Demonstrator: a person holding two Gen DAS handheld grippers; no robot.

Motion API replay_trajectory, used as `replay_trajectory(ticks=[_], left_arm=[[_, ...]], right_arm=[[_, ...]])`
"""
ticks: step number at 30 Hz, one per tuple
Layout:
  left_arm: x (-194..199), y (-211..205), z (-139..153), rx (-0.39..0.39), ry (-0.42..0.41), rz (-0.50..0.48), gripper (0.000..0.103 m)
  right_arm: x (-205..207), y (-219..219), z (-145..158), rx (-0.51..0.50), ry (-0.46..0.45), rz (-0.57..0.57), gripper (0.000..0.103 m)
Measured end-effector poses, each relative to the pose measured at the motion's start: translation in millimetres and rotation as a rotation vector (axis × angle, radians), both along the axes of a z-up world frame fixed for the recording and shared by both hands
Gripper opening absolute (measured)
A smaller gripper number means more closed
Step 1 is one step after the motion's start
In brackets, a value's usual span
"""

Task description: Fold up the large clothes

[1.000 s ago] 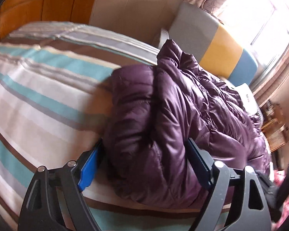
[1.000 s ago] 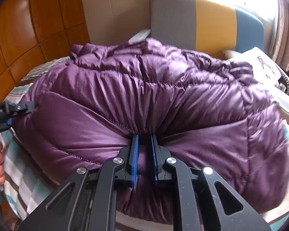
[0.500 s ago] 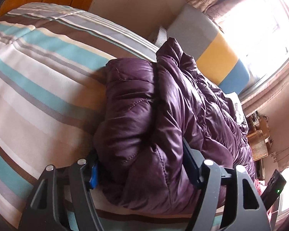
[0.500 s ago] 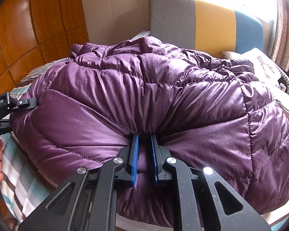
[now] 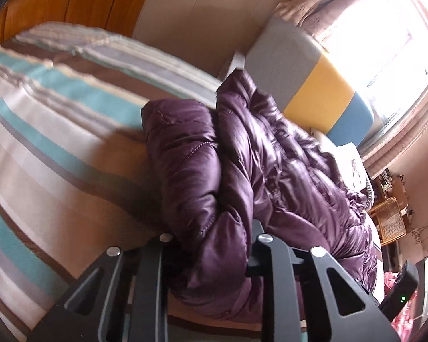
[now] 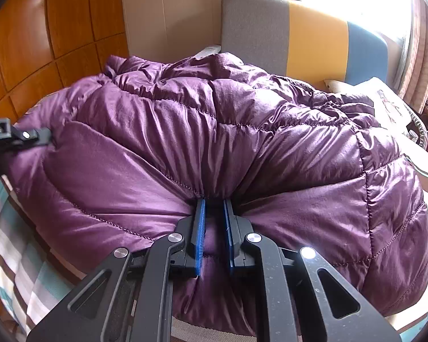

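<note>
We hold the purple down jacket [image 6: 214,148] at two points along the near edge of the bed [image 5: 57,148], whose cover is striped in teal, brown and cream. The right gripper [image 6: 214,202] has its blue-padded jaws nearly together, pinching a gathered fold of the quilted fabric at the middle of the jacket's near side; creases radiate from the pinch point. The left gripper [image 5: 214,228] has just been closing its jaws, and a thick bunched end of the jacket [image 5: 208,188] now sits between them, squeezed on both sides. In the right wrist view we see the left gripper [image 6: 40,138] at the jacket's left end, its tip against the fabric. The jacket lies heaped across the bed, from the near edge toward the headboard [image 6: 299,42], which is panelled in grey, yellow and blue. A pale pillow [image 6: 385,99] rests at the head end, just beside the jacket's far side. Wooden wall panels [image 6: 42,28] line the left side.
</note>
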State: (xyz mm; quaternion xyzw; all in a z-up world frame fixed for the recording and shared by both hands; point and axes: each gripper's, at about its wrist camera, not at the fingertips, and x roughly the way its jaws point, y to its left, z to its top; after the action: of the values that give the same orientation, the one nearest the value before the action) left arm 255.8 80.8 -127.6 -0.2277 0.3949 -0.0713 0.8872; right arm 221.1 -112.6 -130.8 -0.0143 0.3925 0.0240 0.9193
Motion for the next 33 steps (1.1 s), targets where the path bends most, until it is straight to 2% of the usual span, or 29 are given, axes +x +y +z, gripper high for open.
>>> replay_trajectory(ticks=[6, 9, 14, 20, 22, 26, 29, 33], left_arm=[[-21.4, -14.1, 34.0, 0.064, -0.13, -0.016, 0.019], [-32.0, -27.6, 51.2, 0.128, -0.19, -0.038, 0.018], [-44.2, -43.2, 70.9, 0.193, -0.248, -0.06, 0.018], [-58.6, -70.1, 94.4, 0.232, -0.313, -0.105, 0.018], [-61.8, -77.1, 100.2, 0.254, -0.332, -0.109, 0.018], [-65.6, -86.7, 106.7, 0.297, -0.354, -0.118, 0.018], [-68.7, -94.1, 108.9, 0.327, -0.365, -0.12, 0.018], [-72.5, -103.5, 114.2, 0.357, -0.396, -0.133, 0.018]], right_arm=[[1.0, 0.1, -0.3, 0.002, 0.002, -0.006, 0.012], [3.1, 1.3, 0.8, -0.006, 0.01, -0.01, 0.012], [6.3, 4.4, 3.4, -0.019, 0.027, -0.005, 0.012], [12.5, -2.6, 8.6, 0.023, 0.051, -0.002, 0.012], [10.4, -11.6, 15.8, 0.076, 0.044, -0.002, 0.012], [-7.5, -39.8, 33.3, 0.142, -0.002, -0.049, 0.012], [-25.2, -63.6, 45.1, 0.126, -0.039, -0.112, 0.012], [-38.2, -102.4, 49.2, 0.058, -0.038, -0.241, 0.012]])
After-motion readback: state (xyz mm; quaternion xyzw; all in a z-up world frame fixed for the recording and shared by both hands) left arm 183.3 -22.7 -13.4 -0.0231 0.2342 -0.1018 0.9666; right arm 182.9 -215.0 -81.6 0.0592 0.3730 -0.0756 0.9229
